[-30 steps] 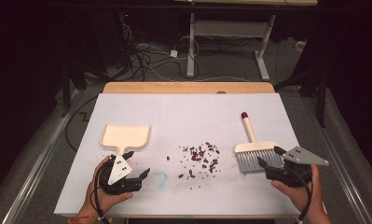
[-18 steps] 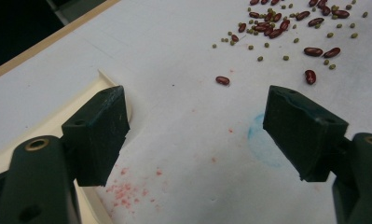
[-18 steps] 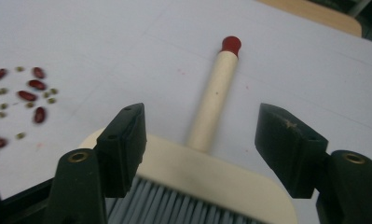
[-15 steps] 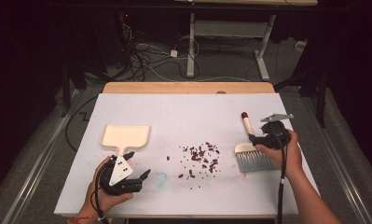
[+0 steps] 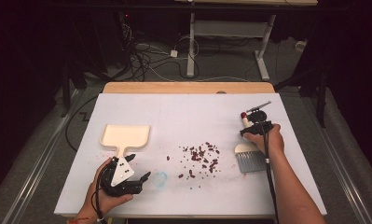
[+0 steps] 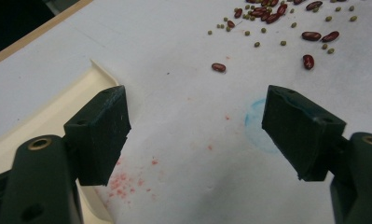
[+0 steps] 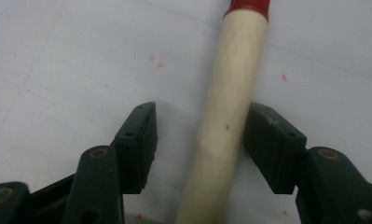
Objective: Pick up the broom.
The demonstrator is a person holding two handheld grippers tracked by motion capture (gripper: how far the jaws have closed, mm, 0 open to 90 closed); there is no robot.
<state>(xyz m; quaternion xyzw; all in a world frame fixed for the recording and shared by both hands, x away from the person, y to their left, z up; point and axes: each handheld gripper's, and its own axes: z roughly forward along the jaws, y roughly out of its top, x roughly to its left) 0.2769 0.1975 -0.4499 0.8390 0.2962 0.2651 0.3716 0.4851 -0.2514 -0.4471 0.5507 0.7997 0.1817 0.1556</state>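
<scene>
Straddling the brush handle (image 7: 223,107), my right gripper (image 7: 200,140) has been closing, one pad touching, the other apart: not yet clenched. The brush (image 5: 250,156) lies on the bench (image 5: 183,112) beside the beans (image 5: 200,158). My left gripper (image 6: 195,128) sits released by the dustpan (image 5: 125,137).

In the high view, the right hand (image 5: 266,140) and right gripper (image 5: 255,124) cover most of the brush handle (image 5: 244,116), so only its red tip and the bristle head (image 5: 250,161) show. From there it cannot be told whether the fingers touch the handle. In the right gripper view the handle (image 7: 225,107) runs off the top and bottom edges; one finger (image 7: 272,140) lies against it, while a gap shows at the other. In the left gripper view the dustpan (image 6: 48,116) is cut by the left edge and partly hidden behind a finger (image 6: 99,130). The scattered beans (image 5: 200,158) are too small in the high view to count.
</scene>
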